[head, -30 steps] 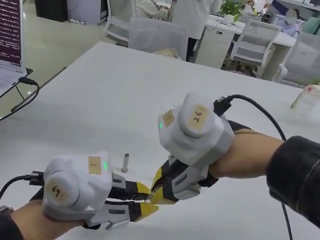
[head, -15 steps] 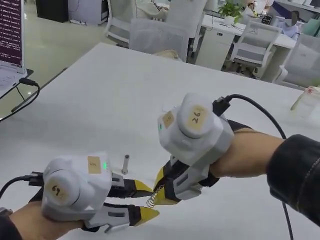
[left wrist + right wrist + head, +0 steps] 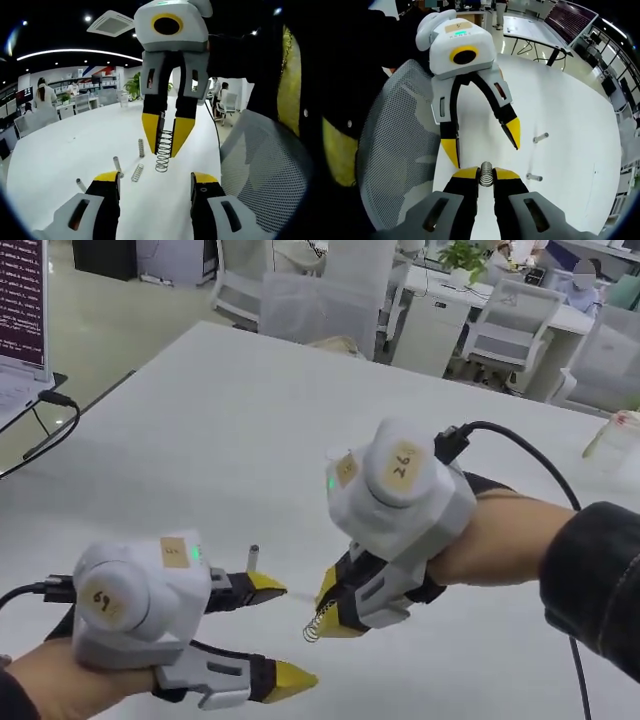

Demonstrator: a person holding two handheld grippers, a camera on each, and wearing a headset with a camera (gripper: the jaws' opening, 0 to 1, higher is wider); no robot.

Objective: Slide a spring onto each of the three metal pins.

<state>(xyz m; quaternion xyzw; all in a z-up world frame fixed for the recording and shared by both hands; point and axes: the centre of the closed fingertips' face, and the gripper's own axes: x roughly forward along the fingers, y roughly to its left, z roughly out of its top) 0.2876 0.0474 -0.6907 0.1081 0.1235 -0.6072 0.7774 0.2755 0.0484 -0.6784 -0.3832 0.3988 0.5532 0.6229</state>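
Bench: white matte table (image 3: 200, 420), flat, in an open office with a pale floor. Far left in the head view is an open laptop (image 3: 20, 310), its screen lit with lines of text. A black cable (image 3: 50, 435) loops past its near corner. Beyond the far table edge stand white mesh-backed office chairs (image 3: 310, 305). A potted plant (image 3: 462, 255) sits on a far desk, and a translucent plastic container (image 3: 612, 440) is near the right table edge.

Left gripper (image 3: 285, 632): rounded white plastic housing, paper sticker, green lamp lit. The jaws are black with yellow wedge tips; they are spread wide with nothing between them. Just past the upper tip a short grey metal pin (image 3: 253, 558) stands upright.

Left gripper view: three pins stand upright in a diagonal row, near pin (image 3: 81, 185), middle pin (image 3: 117, 164) and far pin (image 3: 141, 147). The far one looks ribbed along its length; I cannot tell whether a coil sits on it. A loose spring (image 3: 137, 172) lies flat just beside the middle pin.

Right gripper (image 3: 328, 612): same build, sticker marked 26. Its jaws are clamped on the spring (image 3: 316, 625), a thin bright wire coil. It is held by its upper turns, and the lower turns hang free below the tips, clear of the table, between the two grippers. In the right gripper view the coil's round open end shows pinched between the yellow tips. A grey mesh chair back (image 3: 395, 150) stands at the table's side.
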